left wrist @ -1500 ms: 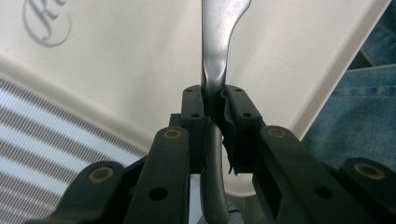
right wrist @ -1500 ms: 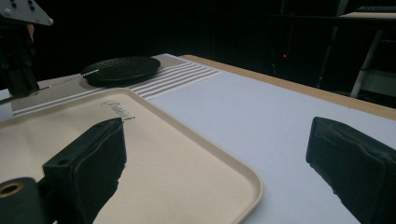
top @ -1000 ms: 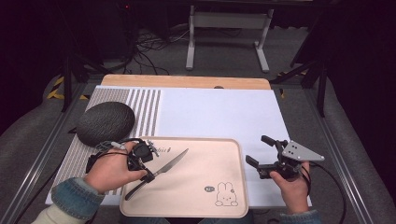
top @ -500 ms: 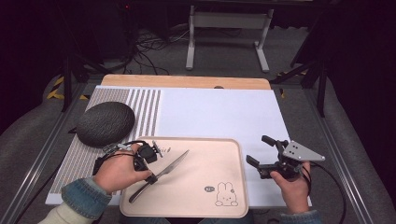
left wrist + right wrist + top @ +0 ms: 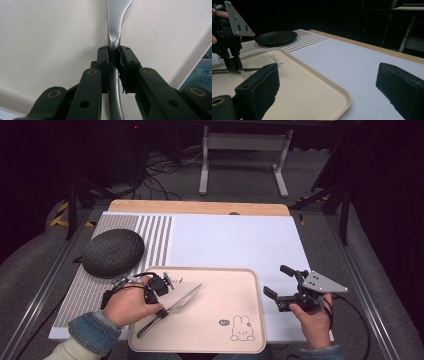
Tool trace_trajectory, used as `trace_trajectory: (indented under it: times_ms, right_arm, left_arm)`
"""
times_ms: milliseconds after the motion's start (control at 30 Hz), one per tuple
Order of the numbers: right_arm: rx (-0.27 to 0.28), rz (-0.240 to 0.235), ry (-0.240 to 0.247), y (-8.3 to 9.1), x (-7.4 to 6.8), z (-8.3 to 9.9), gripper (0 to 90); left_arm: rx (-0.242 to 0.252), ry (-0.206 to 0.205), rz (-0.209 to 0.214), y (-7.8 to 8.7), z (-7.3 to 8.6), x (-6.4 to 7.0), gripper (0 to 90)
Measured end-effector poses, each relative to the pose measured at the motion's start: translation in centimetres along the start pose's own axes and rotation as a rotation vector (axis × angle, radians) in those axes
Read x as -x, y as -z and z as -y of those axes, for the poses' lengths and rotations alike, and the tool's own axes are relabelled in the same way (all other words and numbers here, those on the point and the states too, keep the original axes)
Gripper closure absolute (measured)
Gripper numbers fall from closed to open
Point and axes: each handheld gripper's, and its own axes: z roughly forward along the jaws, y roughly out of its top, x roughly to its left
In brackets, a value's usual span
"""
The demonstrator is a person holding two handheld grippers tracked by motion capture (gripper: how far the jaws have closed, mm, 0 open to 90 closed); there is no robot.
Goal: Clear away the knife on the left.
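my left gripper (image 5: 161, 306) has its jaws clamped on the handle of the knife (image 5: 181, 302), which lies on the beige tray (image 5: 210, 347) at about 9 o'clock of it. so the grasp looks done; lifting and placing are left, i judge. my right gripper (image 5: 278, 285) waits at 3 o'clock off the tray, jaws apart, holding nothing.

Black grippers (image 5: 159, 292) with brass-ringed screws; grey plate (image 5: 322, 282); blue knit cuffs (image 5: 90, 332).

Probably a lab: dark room, floor cables (image 5: 160, 167).
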Motion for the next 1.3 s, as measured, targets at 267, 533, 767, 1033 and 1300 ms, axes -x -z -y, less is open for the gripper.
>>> trace_trajectory:
  times_ms: [267,533,767,1033,1300]
  right_arm:
    - [0.002,-0.002,-0.004,0.0,0.0,0.0,5.9]
    - [0.001,-0.002,-0.004,0.0,0.0,0.0,5.9]
    - [0.001,-0.005,-0.003,0.0,0.0,0.0,5.9]
    - [0.0,-0.006,-0.002,0.0,0.0,0.0,5.5]
    - [-0.002,-0.005,-0.003,0.0,0.0,0.0,5.5]
  left_arm:
    - [-0.011,0.007,0.007,-0.4,0.0,-0.1,79.8]
    - [-0.015,0.018,0.012,-0.6,0.0,-0.2,79.7]
    - [0.017,-0.017,0.011,-0.5,0.1,-0.3,78.5]
    - [0.149,-0.112,-0.051,0.1,0.2,0.2,41.6]
    - [0.251,-0.305,-0.042,0.4,0.4,1.2,54.6]
